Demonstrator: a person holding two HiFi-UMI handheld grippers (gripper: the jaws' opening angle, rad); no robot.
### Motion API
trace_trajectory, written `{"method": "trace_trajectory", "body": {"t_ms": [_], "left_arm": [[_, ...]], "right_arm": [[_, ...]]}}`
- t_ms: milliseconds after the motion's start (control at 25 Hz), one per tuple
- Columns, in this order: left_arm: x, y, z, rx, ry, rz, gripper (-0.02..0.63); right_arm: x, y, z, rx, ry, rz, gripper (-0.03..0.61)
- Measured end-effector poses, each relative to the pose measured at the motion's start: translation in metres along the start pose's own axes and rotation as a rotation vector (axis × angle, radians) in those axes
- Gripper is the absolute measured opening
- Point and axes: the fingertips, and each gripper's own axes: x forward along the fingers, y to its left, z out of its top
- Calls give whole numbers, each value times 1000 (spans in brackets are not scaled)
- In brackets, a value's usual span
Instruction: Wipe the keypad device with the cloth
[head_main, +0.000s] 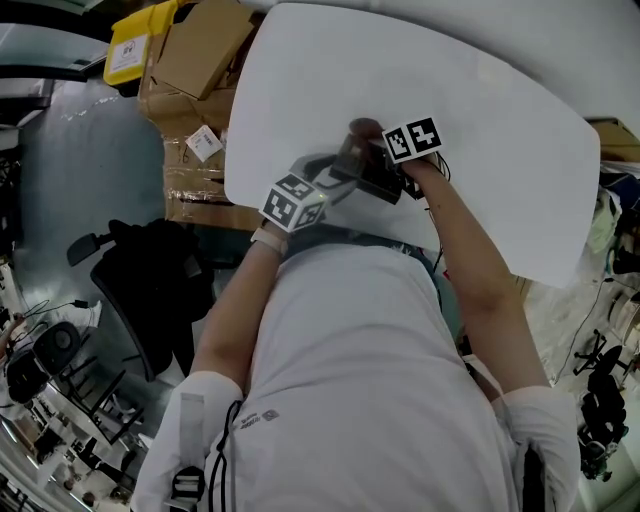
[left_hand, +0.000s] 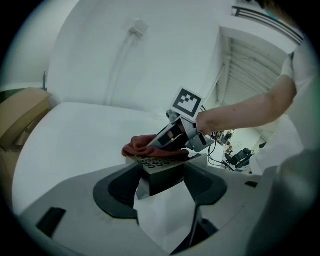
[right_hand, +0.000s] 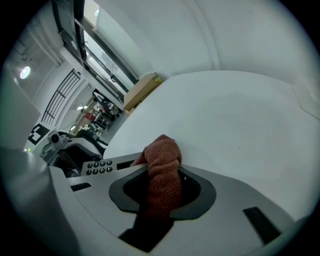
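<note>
your keypad device (left_hand: 159, 169) is by the near edge of the tabletop (head_main: 480, 120), between the jaws of your left gripper (left_hand: 160, 186). the cloth (right_hand: 163, 167) rests on its far end, pinched in your right gripper (right_hand: 162, 194). cardboard boxes (head_main: 200, 50) stand beyond the tabletop's left edge.

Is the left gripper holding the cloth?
No, the left gripper clamps the keypad device; the cloth sits between the jaws of the right gripper.
</note>
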Motion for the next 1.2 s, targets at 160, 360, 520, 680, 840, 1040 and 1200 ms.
{"method": "trace_trajectory", "body": {"t_ms": [160,360,520,680,840,1040,1200], "left_arm": [[0,0,1,21,-13,28,267],[0,-1,1,25,-17,30,267],[-1,0,0,28,-20,35,270],[-1,1,0,31,-20,34,272],[0,1,2,32,-20,35,272],[0,2,1,38,-20,38,273],[0,-1,0,50,-21,36,273]], "right_arm": [[-4,7,0,-33,-14,7,112],[-12,26,-3,-61,-19,51,112],[-20,43,-5,-81,-25,84,111],[-27,64,-7,-97,-27,134,110],[-33,79,-9,-115,-25,149,107],[-40,93,-12,-136,-29,166,104],[-44,99,-15,-139,-38,165,104]]}}
